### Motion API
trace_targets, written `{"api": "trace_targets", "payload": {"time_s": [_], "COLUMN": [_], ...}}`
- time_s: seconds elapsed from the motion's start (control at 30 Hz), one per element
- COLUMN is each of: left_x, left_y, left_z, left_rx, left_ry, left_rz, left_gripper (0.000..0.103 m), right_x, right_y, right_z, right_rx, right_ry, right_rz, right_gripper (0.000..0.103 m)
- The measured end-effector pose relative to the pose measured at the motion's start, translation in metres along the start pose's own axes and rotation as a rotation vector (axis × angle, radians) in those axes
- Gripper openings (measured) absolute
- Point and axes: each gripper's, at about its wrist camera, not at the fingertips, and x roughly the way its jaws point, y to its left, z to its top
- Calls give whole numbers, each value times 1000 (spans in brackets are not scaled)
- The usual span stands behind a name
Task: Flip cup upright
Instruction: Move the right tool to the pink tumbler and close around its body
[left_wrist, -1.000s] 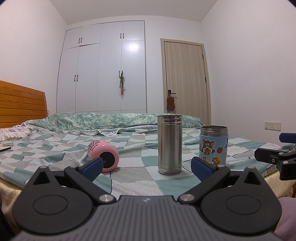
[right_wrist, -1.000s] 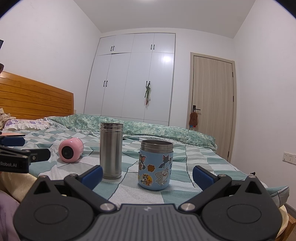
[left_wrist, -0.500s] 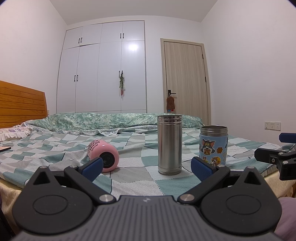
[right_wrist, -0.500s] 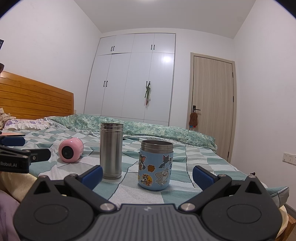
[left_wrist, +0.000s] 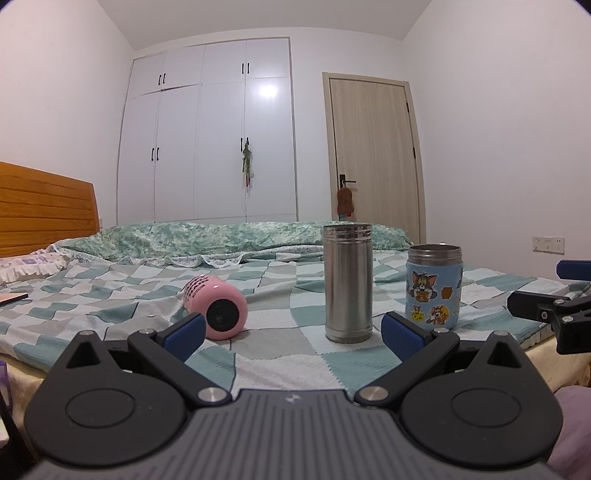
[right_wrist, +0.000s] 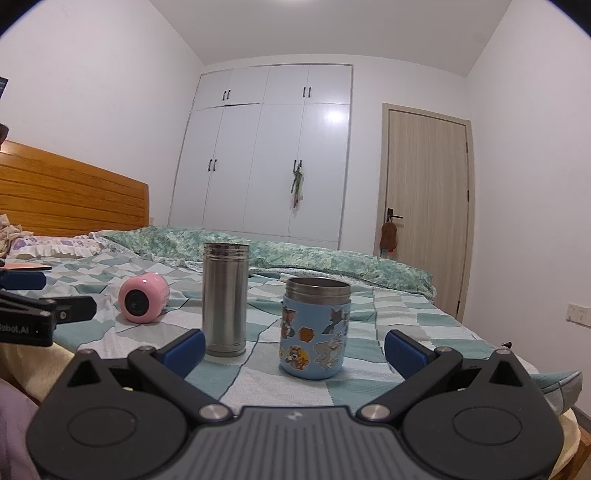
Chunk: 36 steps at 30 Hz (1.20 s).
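A pink cup (left_wrist: 218, 309) lies on its side on the checked bedspread, its dark mouth towards me; it also shows in the right wrist view (right_wrist: 143, 297) at the left. A tall steel cup (left_wrist: 347, 282) (right_wrist: 225, 298) and a blue cartoon-sticker cup (left_wrist: 434, 287) (right_wrist: 315, 328) stand upright. My left gripper (left_wrist: 291, 336) is open and empty, short of the cups, its left pad just in front of the pink cup. My right gripper (right_wrist: 293, 347) is open and empty, in front of the blue cup.
The bed (left_wrist: 110, 295) has a wooden headboard (left_wrist: 44, 210) at the left and a rumpled green quilt (left_wrist: 221, 238) at the back. A white wardrobe (left_wrist: 207, 133) and a wooden door (left_wrist: 373, 155) stand behind. The other gripper shows at each view's side edge.
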Motion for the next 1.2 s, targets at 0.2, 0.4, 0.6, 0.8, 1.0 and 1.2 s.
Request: {"api": "trace_targets", "payload": {"time_s": [0.2, 0.4, 0.6, 0.8, 1.0, 1.2], "left_x": [1, 5, 13, 28, 46, 67], "left_y": [16, 46, 75, 107, 133, 152], "left_z": [2, 13, 31, 46, 51, 50], "left_rx": [-29, -55, -21, 1, -24, -49], "left_ry": [28, 20, -7, 2, 30, 75], "left_rz": [-24, -12, 29, 73, 118, 169], "left_gripper": [103, 103, 103, 103, 103, 103], "right_x": [20, 36, 63, 95, 131, 169], "right_y": [14, 44, 82, 122, 154, 177], "right_z": [5, 26, 60, 93, 113, 121], "right_rx": [-32, -70, -106, -131, -141, -144], "right_ry": [40, 51, 59, 94, 149, 216], "right_rz": [60, 170, 290, 396, 437, 454], "right_gripper": [103, 103, 103, 103, 103, 103]}}
